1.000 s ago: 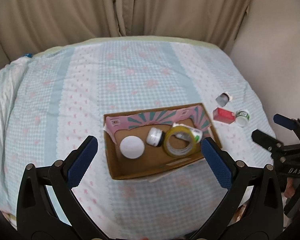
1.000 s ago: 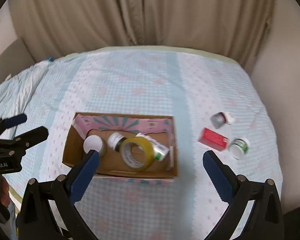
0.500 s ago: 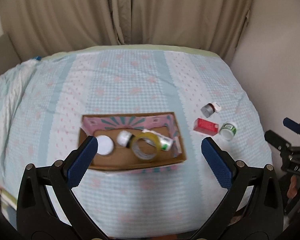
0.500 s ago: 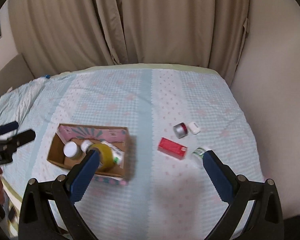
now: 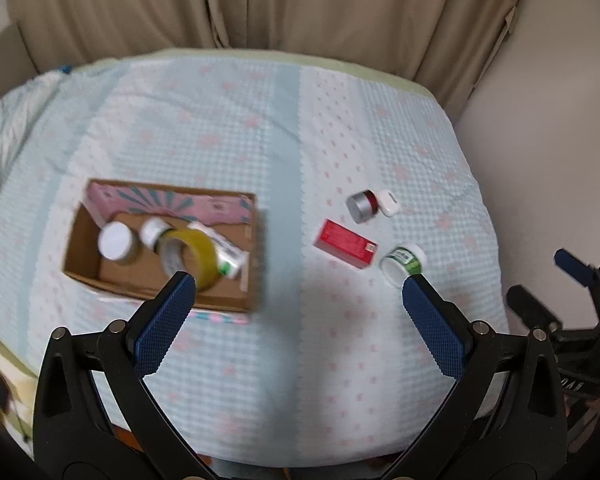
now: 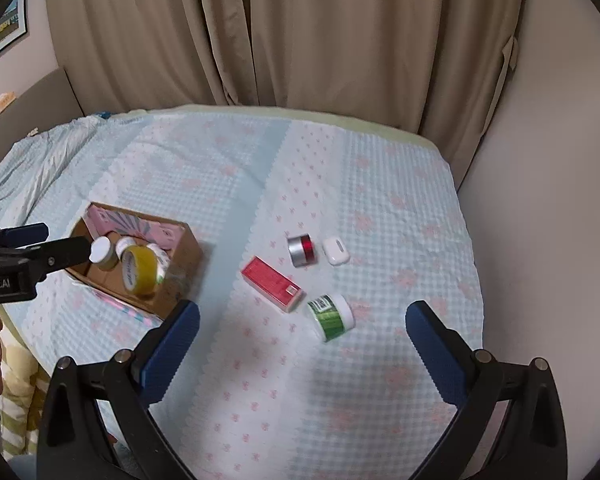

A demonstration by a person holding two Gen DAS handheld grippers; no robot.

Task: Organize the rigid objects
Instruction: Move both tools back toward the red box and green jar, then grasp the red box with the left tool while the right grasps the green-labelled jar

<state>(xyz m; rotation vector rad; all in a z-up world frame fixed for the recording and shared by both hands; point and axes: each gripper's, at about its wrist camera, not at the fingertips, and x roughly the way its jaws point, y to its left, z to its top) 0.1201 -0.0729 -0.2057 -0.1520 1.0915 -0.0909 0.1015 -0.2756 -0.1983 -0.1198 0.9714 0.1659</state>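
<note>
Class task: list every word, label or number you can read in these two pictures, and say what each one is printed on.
"Robot.AI": on the left tool's body, start cut off.
Green jar label and barcode: too small to read.
Red box label: blurred.
Right tool's body lettering: unreadable.

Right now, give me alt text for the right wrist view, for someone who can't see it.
Four small items lie loose on a blue checked bedspread: a red box, a green-labelled jar, a silver and red tin and a white case. Left, a cardboard box holds tape and bottles; the open right gripper hovers empty.
</note>
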